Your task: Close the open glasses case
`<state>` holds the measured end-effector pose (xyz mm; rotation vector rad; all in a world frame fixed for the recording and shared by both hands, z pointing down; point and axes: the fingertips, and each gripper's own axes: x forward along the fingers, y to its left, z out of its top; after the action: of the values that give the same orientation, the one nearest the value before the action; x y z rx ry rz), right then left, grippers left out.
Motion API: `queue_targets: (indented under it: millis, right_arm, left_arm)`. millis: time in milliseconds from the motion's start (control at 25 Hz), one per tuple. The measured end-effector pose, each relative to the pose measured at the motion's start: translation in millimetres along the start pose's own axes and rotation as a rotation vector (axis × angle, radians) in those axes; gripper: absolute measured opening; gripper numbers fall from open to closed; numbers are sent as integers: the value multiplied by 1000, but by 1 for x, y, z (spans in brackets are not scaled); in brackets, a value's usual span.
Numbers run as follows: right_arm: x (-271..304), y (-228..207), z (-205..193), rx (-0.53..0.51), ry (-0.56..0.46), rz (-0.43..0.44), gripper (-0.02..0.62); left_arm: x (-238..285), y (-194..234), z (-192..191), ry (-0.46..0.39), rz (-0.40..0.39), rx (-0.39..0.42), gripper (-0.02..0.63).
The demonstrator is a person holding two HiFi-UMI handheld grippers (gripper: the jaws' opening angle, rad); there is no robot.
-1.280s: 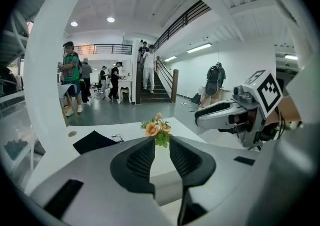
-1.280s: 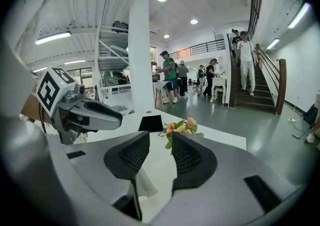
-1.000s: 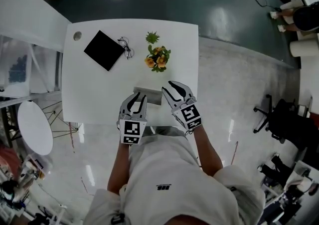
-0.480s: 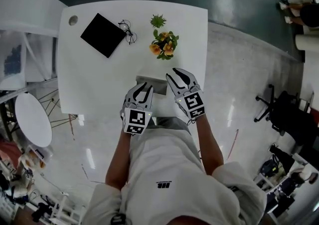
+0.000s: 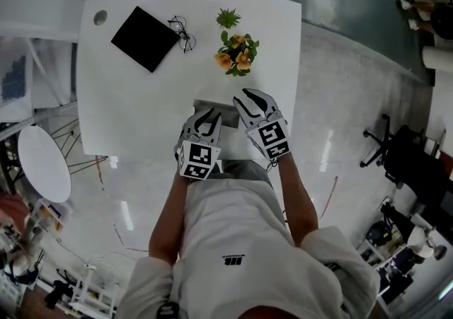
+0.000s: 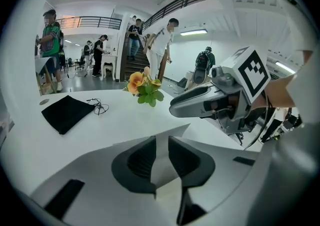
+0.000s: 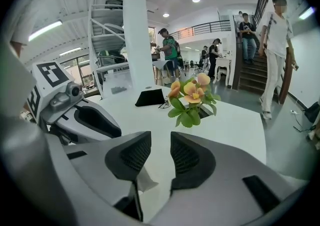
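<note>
The grey-white glasses case point(image 5: 214, 106) lies near the table's front edge with its lid raised. My left gripper point(image 5: 209, 119) hangs over the case's near left part. In the left gripper view the pale lid point(image 6: 171, 133) shows through the narrow gap between the jaws point(image 6: 161, 156), and nothing is pinched. My right gripper point(image 5: 250, 99) is over the case's right end. Its jaws point(image 7: 161, 156) have just been closing and stand a little apart with nothing between them. A white corner of the case point(image 7: 145, 182) shows below them.
A potted plant with orange flowers point(image 5: 237, 52) stands just beyond the case. A black pouch point(image 5: 144, 37) and a pair of glasses point(image 5: 181, 33) lie at the table's point(image 5: 127, 112) far left. Office chairs point(image 5: 396, 162) stand on the floor at right. People walk in the background.
Both grippers have sunk toward the case at the table's front edge and sit closer together. The case and the other things on the table have not moved.
</note>
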<state>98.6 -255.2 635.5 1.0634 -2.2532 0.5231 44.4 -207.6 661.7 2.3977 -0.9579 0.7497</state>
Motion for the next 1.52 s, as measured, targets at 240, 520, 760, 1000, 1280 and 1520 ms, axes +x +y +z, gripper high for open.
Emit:
queue_targets:
  millis: [240, 520, 760, 1000, 1280, 1520]
  right_arm:
    - [10, 3, -7, -13, 26, 22, 121]
    - [22, 8, -14, -21, 50, 49, 121]
    - [27, 10, -14, -24, 59, 68, 110]
    - [29, 18, -16, -35, 67, 98, 107]
    - [25, 25, -21, -43, 64, 110, 109]
    - [21, 29, -22, -52, 56, 117, 109]
  left_arm:
    - [13, -2, -5, 12, -14, -5, 90]
    - [24, -3, -10, 27, -26, -17, 89]
    - [29, -4, -15, 43, -30, -22, 89]
    - [29, -4, -14, 38, -24, -29, 89]
    - [23, -6, -17, 33, -17, -37, 89]
    - [17, -8, -18, 23, -4, -50, 87]
